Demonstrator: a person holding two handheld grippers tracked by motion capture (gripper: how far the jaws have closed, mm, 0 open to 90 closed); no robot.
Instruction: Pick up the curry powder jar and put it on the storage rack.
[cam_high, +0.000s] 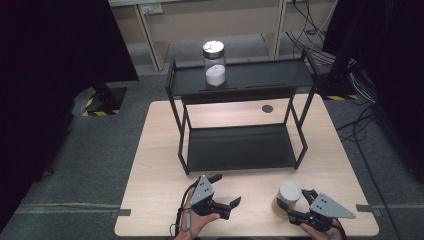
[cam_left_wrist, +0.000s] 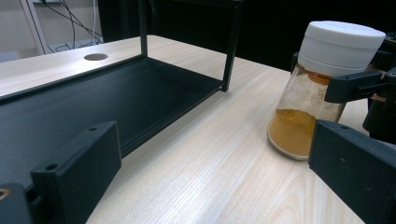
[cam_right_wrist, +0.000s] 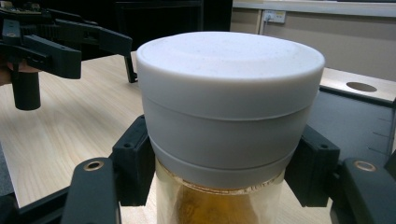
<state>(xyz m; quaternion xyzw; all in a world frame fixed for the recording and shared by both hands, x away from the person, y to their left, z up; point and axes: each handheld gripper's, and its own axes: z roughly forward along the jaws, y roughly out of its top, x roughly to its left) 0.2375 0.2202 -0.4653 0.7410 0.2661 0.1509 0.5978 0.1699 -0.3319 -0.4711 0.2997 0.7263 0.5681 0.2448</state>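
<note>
Glass spice jar with white cap and orange powder (cam_high: 288, 198) is stood upright on the light wooden counter (cam_high: 160, 150), near the front right edge, long axis vertical. It is pinched just under the cap by the right gripper (cam_high: 300, 205). Left gripper (cam_high: 227, 192) is held spread, empty, well left of it. Black two-tier metal shelf rack (cam_high: 240, 147) lies straight ahead; the jar is nearer the right arm.

Premises are a laboratory or test room. Evidence: black curtains (cam_high: 50, 60) screening a lone wooden table (cam_high: 160, 165), loose cables (cam_high: 310, 35) on grey carpet (cam_high: 90, 150), hazard-striped stand bases (cam_high: 97, 107).
</note>
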